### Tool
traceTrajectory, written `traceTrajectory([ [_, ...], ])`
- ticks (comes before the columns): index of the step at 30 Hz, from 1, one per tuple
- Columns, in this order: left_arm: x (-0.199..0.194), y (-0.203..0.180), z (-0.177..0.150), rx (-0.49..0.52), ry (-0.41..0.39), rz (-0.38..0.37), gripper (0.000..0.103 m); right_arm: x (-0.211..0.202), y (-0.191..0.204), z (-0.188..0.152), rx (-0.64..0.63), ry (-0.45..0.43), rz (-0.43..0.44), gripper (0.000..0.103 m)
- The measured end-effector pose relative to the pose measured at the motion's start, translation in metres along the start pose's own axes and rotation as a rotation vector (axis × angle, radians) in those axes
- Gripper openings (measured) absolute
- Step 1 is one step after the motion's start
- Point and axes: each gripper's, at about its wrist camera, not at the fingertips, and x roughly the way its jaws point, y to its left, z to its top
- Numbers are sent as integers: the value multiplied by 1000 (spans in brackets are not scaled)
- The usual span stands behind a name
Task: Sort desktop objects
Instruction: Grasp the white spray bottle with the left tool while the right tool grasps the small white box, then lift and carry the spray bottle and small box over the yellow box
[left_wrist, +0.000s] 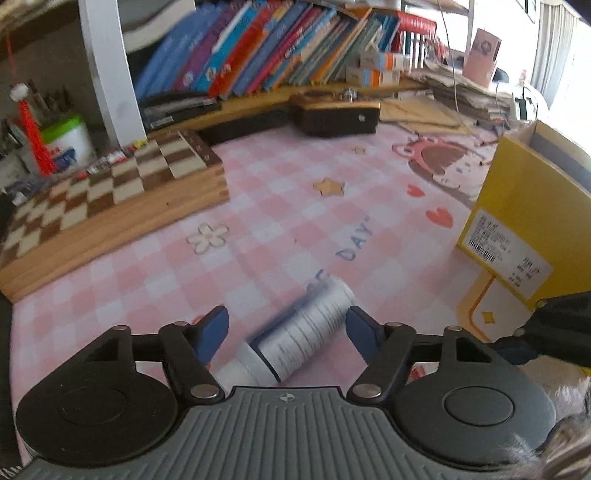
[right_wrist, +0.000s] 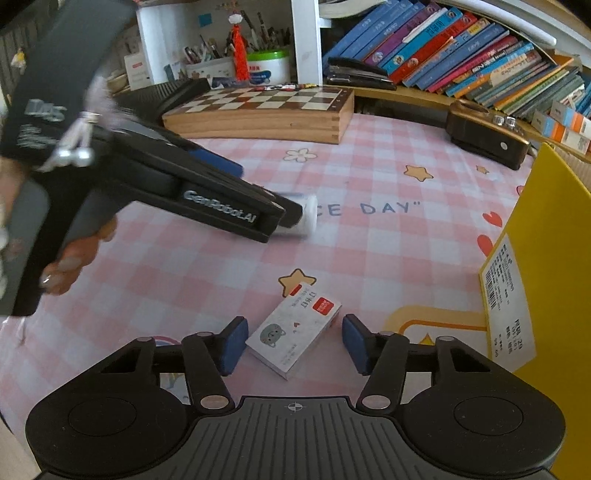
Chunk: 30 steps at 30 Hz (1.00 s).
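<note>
On the surface (right_wrist: 369, 254), under a pink checked mat, lie two loose things: one white cylindrical bottle (left_wrist: 303, 332) on its side and one small flat box (right_wrist: 295, 332) with a red label. One yellow carton (right_wrist: 546, 280) stands at the mat's three o'clock edge, one chessboard box (right_wrist: 266, 110) at twelve o'clock, and one dark wooden case (right_wrist: 487, 136) at about one o'clock.

The left hand-held gripper (left_wrist: 288, 332) is about half spread; the bottle lies between its blue pads (left_wrist: 212, 332), the pad at three o'clock just beside the bottle's end, the other apart from it. No grip shows.

The right hand-held gripper (right_wrist: 293, 345) is likewise about half spread around the flat box, which rests on the mat with a gap at each pad (right_wrist: 232, 343).
</note>
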Motion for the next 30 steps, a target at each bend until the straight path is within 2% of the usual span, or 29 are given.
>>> traceTrajectory([
  [2, 6, -1, -2, 13, 35, 8, 54, -1, -2, -1, -12, -2, -13, 40],
  [3, 7, -1, -4, 20, 49, 12, 52, -2, -3, -1, -13, -1, -13, 38],
  [5, 3, 1, -7, -23, 69, -16, 34, -3, -7, -2, -9, -1, -15, 34],
  [6, 0, 0, -8, -43, 76, -22, 32, -4, -8, -3, -10, -2, -17, 33],
  [9, -4, -9, -11, -34, 94, -12, 33, -3, -7, -3, -20, -4, -20, 33],
  [11, -2, -14, -9, -22, 92, 22, 44, -1, -6, -1, -16, -8, -24, 35],
  [13, 2, -13, -4, -35, 85, 38, 49, 2, -6, 1, -14, -13, -28, 35],
  [16, 12, -10, 4, -67, 77, 42, 46, 5, -5, 4, -17, -23, -32, 35],
  [18, 16, -9, 8, -84, 70, 32, 38, 7, -4, 5, -18, -26, -32, 35],
  [19, 17, -10, 9, -84, 67, 31, 30, 7, -5, 6, -18, -25, -32, 34],
  [21, 17, -14, 9, -71, 64, 34, 30, 7, -4, 6, -27, -25, -24, 29],
  [25, 10, -14, 4, -96, 53, 36, 30, 3, -4, 6, -21, -25, -21, 29],
  [30, -19, -13, -1, -163, -12, 25, 30, -12, -7, 6, -12, -55, -23, 29],
])
